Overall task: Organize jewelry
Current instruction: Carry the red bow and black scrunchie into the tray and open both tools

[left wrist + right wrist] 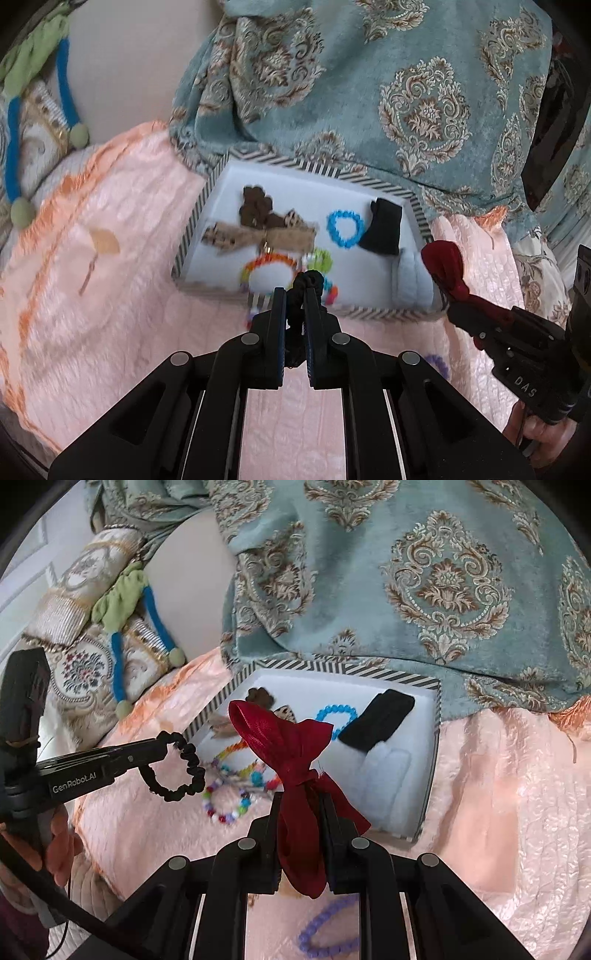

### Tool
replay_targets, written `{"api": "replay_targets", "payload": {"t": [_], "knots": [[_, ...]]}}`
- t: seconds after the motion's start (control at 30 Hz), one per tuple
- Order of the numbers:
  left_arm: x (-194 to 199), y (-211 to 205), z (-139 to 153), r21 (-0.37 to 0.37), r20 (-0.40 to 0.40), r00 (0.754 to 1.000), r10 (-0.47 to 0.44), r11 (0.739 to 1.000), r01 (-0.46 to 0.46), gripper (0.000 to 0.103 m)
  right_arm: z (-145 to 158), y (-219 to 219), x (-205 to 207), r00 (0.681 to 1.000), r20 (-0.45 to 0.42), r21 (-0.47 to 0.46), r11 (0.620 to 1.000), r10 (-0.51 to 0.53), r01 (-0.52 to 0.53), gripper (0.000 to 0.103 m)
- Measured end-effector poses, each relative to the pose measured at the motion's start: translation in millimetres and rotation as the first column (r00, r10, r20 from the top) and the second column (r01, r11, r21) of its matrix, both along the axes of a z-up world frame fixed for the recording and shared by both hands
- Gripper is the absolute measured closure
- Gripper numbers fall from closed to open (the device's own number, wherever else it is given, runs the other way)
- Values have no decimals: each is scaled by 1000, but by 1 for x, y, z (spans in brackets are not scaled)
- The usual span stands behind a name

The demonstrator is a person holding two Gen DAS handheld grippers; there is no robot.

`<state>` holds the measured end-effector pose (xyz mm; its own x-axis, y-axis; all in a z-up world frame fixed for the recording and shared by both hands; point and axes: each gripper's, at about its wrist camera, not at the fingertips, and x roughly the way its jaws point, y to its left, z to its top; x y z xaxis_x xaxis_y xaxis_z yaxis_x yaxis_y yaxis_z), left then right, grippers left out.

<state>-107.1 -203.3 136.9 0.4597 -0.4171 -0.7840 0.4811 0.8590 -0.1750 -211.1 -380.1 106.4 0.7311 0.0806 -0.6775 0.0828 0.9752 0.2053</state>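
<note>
My left gripper (295,295) is shut on a black scrunchie (304,284), which hangs as a ring (177,768) above the pink bedspread. The right gripper (300,799) is shut on a red ribbon bow (280,734), also seen as a red bow (445,266) in the left wrist view. Beyond both lies a white tray with a striped rim (321,166) holding a blue bead bracelet (345,229), a black pouch (382,229), a burlap bow (258,234) and brown flower pieces (256,208). Multicoloured bead bracelets (236,775) lie at the tray's near edge.
A purple bead bracelet (325,930) lies on the pink bedspread (498,794) under the right gripper. A teal patterned blanket (424,572) rises behind the tray. Embroidered cushions (85,664) and a green and blue plush toy (122,602) sit at the left.
</note>
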Motion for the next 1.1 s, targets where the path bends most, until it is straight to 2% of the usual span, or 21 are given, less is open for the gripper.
{"api": "replay_targets", "payload": {"t": [0.23,0.53,0.73,0.97,1.07,1.1], "knots": [[30,-28,6,16,29,999,-19,1000,19,96,-8,-10,30,999,-20,30,999,-42,43,87],[76,-70,-7,29,20,998,-65,997,65,96,-30,-21,61,993,-90,30,997,-74,77,87],[112,-100,-33,2,-36,996,-76,997,76,96,-45,-24,81,986,-138,0,996,-89,90,87],[157,-114,-68,32,-82,996,-26,999,29,96,-64,-5,108,976,-190,-98,991,-106,89,87],[168,-111,-79,64,-92,996,0,998,6,96,-75,-1,118,971,-219,-90,993,-97,79,87],[171,-108,-82,73,-92,996,10,997,-3,96,-75,-1,118,974,-205,-76,994,-93,79,87]]}}
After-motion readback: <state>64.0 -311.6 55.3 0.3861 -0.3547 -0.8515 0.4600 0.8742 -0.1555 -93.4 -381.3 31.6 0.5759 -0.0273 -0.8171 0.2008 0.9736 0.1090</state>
